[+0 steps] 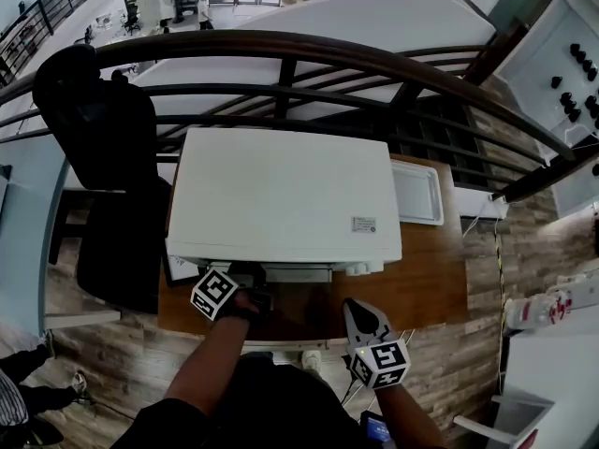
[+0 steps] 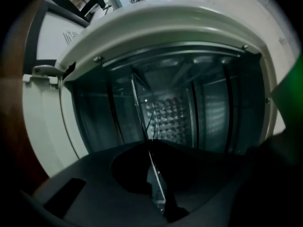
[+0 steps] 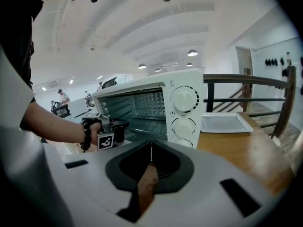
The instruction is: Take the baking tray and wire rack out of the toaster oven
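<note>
1. Our left gripper (image 2: 150, 148) pinches, seemingly, the wire rack (image 2: 140, 109) by its front edge inside the toaster oven (image 1: 281, 195); right gripper (image 3: 150, 151) pressed together, empty.
2. Baking tray (image 1: 416, 193) lies beside the oven.
3. We judge the rack light, stiff, slippery: hold its front bar.

A wooden table (image 1: 432, 271) on plank floor (image 1: 529, 241), black office chair (image 1: 103, 129) beside, curved dark railing (image 1: 374, 60) beyond.

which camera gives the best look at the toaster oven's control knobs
The right gripper view: it faces the front of the toaster oven, so all three knobs show stacked on its panel. The head view looks down on the oven's top; the knobs barely peek out. The left gripper view shows only the oven's inside.
</note>
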`<state>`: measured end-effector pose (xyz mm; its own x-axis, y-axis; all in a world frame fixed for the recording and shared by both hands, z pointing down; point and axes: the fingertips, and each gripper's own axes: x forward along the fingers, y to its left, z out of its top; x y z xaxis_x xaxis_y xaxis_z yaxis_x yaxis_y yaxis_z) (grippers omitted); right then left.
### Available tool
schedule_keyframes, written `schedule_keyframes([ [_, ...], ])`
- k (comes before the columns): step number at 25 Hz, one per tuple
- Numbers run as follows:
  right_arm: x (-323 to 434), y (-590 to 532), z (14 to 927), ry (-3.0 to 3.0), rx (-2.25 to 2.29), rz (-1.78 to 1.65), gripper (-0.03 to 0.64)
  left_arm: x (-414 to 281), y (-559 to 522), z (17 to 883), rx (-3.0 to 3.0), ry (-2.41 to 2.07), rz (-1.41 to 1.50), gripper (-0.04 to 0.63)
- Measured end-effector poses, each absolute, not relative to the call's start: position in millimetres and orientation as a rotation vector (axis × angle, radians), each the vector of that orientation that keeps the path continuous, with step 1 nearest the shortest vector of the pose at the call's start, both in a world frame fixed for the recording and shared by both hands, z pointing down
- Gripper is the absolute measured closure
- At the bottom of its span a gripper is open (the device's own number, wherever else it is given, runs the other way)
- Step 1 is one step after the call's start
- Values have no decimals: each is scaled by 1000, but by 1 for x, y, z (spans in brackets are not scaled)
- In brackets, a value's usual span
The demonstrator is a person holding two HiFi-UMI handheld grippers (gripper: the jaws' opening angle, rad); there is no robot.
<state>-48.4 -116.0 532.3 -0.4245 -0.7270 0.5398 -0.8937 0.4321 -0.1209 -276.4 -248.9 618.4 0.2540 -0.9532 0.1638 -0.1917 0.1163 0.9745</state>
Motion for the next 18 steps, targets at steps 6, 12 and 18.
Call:
schedule_keyframes([
  [6, -59, -113, 541, -2297, 1313, 570, 614, -277, -228, 620, 1342, -1178, -821, 581],
  [12, -70, -104, 543, -2316, 1228, 538, 614, -273, -221, 617, 1353, -1160, -823, 583],
  [18, -64, -94, 542, -2331, 1213, 521, 613, -272, -195, 607, 1395, -1092, -936, 584],
])
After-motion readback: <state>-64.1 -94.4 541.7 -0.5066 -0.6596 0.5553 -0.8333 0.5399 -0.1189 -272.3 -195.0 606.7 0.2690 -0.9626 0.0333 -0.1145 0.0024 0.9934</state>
